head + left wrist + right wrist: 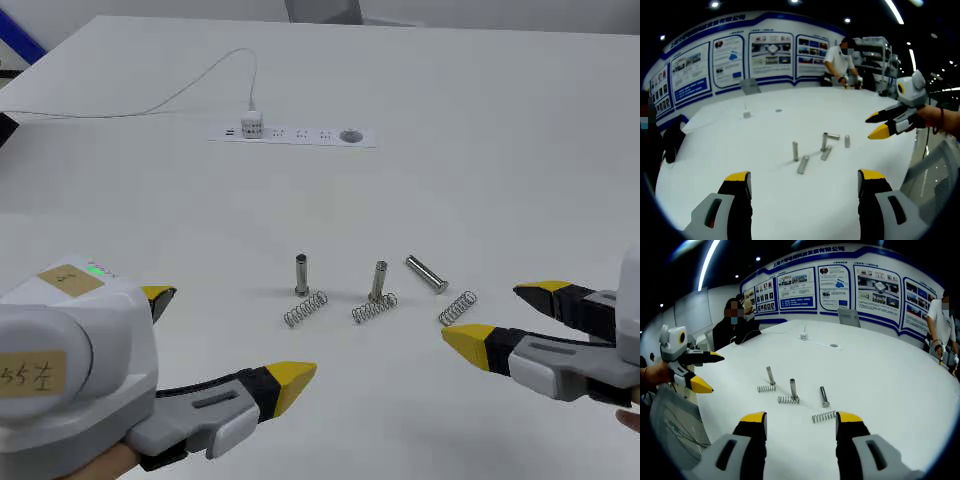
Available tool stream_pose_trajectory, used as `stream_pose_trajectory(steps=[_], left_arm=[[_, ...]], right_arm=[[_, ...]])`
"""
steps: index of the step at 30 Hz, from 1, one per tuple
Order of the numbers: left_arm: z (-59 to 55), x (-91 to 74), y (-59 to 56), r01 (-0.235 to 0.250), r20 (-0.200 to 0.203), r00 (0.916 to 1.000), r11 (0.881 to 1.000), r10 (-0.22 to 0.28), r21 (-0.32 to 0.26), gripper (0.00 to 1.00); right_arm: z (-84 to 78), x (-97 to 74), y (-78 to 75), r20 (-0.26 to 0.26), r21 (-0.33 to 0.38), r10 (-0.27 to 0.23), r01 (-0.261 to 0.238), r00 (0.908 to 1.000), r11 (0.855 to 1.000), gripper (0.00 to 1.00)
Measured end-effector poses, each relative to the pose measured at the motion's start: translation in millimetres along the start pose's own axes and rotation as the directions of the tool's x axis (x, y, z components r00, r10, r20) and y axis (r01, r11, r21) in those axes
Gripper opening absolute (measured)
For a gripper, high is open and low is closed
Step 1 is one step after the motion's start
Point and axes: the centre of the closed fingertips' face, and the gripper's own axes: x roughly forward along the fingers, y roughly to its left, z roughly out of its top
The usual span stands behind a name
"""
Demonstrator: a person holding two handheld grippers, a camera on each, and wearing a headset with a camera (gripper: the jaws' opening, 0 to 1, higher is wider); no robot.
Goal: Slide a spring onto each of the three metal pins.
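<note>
Left claw: the grey, yellow-tipped left gripper (225, 335) hovers low over the white table (480, 180) at the near left, jaws spread wide, holding nothing.
Left pair: the short polished-steel left pin (301, 273) stands upright. The small coiled-wire left spring (305, 309) lies on the table just in front of its foot, at an angle.
Middle pair: the steel middle pin (379, 280) also stands upright, with the coiled middle spring (374, 308) lying at its base and seemingly touching it.
Right pair: the steel right pin (426, 273) lies on its side. The coiled right spring (457, 307) lies near its nearer end, apart from it.
Right claw: the matching grey, yellow-tipped right gripper (505, 315) hangs just beside the right spring, jaws wide and empty. In the right gripper view that spring sits just ahead of the gap.
Progress: no spring is on a pin yet, so all three are left to do.
Step in hand: most likely picking up the right spring.
Doing it well: close lightly across the coil's middle, since a thin spring will squash or flick away under a hard pinch, and leave one end protruding. The lying pin probably needs the other claw to stand or steady it. Line the bore up with the pin's axis before sliding.
Risk: a nudge could topple the upright pins or roll the lying one.
</note>
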Motion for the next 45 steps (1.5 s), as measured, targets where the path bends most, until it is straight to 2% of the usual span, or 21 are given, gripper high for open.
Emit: stream_pose_trajectory(steps=[14, 23, 35, 45], left_arm=[[0.3, 4.7, -1.9, 0.012, 0.007, 0.9999, 1.000, -0.013, 0.012, 0.89], [-0.7, 8.1, -3.4, 0.024, 0.009, 0.9997, 1.000, -0.024, 0.011, 0.89], [-0.8, 12.5, -4.1, 0.032, 0.019, 0.9993, 0.999, -0.033, 0.014, 0.90], [-2.5, 16.2, -8.6, 0.045, 0.015, 0.9988, 0.999, -0.045, 0.015, 0.90]], right_arm=[[13.8, 34.9, -20.9, -0.028, -0.047, -0.015, 0.014, 0.9995, 0.999, 0.45], [18.5, 56.8, -28.0, -0.039, -0.054, 0.000, -0.002, 0.9993, 0.999, 0.40], [19.4, 88.0, -35.2, -0.061, -0.082, 0.008, -0.013, 0.9981, 0.997, 0.32], [12.1, 114.7, -44.7, -0.083, -0.053, -0.003, -0.001, 0.9966, 0.999, 0.28]])
